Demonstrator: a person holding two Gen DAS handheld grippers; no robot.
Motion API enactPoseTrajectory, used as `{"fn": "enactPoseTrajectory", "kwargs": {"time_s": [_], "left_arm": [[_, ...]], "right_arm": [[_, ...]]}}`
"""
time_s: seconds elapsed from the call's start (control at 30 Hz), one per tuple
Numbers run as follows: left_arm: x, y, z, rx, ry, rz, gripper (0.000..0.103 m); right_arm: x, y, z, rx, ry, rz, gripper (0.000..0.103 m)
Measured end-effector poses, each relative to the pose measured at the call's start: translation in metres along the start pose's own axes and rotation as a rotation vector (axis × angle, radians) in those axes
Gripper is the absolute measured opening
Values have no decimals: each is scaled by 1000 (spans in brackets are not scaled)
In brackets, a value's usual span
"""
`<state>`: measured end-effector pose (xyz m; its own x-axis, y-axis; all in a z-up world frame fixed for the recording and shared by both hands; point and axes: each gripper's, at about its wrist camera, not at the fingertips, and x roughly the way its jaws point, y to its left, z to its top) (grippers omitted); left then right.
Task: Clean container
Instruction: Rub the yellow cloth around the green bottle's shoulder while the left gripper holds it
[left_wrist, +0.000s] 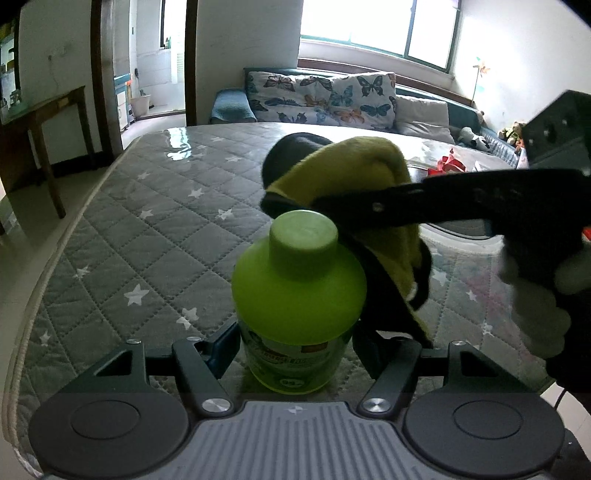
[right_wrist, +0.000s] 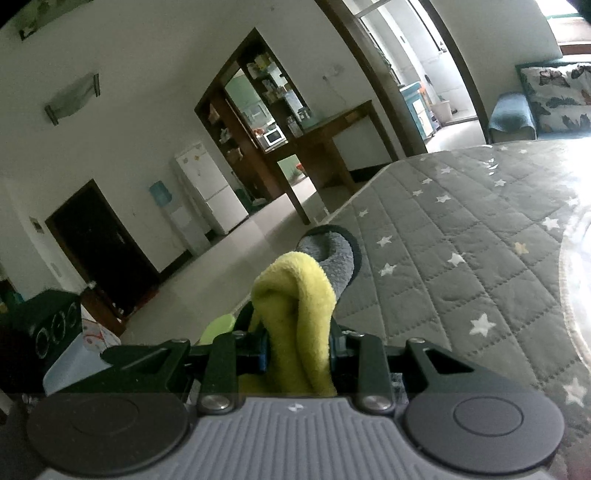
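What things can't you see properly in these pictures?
- Green bottle: in the left wrist view its base and label are cut off by the gripper body; in the right wrist view only a sliver shows behind the linkage.
- Yellow cloth: its lower end is hidden between the right gripper's jaws.
- Red items on the table: too small and blurred to identify.

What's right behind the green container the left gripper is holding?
Behind the green container hangs the yellow cloth, clamped in the right gripper, draping past the container's far right side. The left gripper holds the container. The container hides the cloth's lower left part and the tabletop beyond.
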<state>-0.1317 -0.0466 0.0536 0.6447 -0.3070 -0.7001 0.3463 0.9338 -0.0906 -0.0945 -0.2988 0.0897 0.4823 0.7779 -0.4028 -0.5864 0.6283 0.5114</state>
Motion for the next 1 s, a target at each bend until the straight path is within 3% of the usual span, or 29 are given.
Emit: {"fn": "enactPoseTrajectory", "kwargs": {"time_s": [0.37, 1.0], "left_arm": [[1, -1, -2, -2, -1, 1, 70], [-4, 0, -3, -29, 9, 25, 72]], "right_arm": [[31, -28, -6, 98, 42, -3, 28], [25, -31, -48, 36, 159, -89, 28]]}}
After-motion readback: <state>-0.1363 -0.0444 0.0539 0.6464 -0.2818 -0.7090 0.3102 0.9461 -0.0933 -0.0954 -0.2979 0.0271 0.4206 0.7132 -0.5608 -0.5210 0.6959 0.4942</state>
